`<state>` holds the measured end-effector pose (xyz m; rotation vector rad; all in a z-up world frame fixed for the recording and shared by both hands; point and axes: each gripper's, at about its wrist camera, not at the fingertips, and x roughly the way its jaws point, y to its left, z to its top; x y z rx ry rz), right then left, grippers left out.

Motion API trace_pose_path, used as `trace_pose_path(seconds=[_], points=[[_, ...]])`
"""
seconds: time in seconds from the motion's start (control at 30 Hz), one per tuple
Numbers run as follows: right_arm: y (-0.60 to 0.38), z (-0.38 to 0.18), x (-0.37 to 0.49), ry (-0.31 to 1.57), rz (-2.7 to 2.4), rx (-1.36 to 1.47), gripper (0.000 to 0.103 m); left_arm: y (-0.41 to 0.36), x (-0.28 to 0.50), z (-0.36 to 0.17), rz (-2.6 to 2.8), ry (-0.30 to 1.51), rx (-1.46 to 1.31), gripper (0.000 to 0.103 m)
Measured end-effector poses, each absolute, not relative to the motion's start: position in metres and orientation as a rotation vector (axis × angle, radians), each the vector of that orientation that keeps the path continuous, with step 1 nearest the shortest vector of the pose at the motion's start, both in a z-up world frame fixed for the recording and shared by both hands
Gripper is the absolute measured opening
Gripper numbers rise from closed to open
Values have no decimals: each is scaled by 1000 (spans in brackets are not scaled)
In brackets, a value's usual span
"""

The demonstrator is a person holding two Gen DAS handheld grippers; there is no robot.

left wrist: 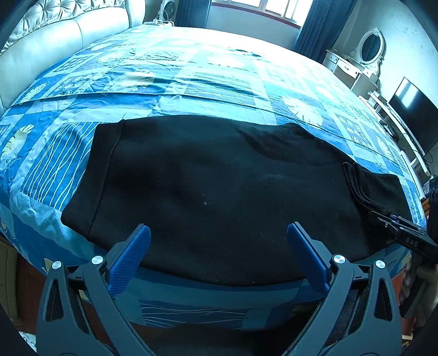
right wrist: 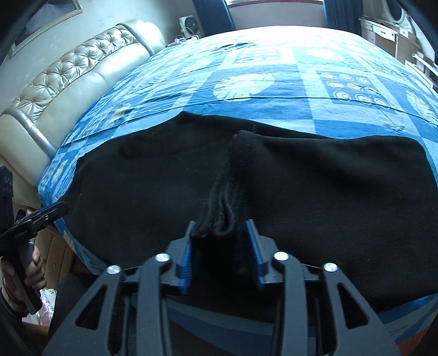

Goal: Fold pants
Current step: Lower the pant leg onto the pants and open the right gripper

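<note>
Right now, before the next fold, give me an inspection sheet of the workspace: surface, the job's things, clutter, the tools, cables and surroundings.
Surface: bed with a blue patterned bedspread, lightly creased.
Job's things: black pants lying flat near the bed's front edge; a bunched edge is lifted on the right side.
Clutter: nothing seen on the bedspread besides the pants.
Tools: left tool open, hovering over the near edge of the pants, holding nothing; right tool shut on the bunched edge.
Cables: a dark cable below the TV.
Surroundings: padded headboard, white dresser with oval mirror, TV, window with dark curtains.
</note>
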<state>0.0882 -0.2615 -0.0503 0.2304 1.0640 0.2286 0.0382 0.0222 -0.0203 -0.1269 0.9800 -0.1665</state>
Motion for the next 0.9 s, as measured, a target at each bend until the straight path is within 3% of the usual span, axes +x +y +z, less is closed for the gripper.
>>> trace_pose_path(seconds=[0.3,0.6,0.9], points=[[-247,-52,83,1072,300,269,63,26,40,-23,-165,989,-141,100],[-272,-72,88,1096,380,519,68,29,41,-24,-165,990,-146,100],[-272,-31,78,993,443,571,69,70,48,1,-159,917,-204,100]])
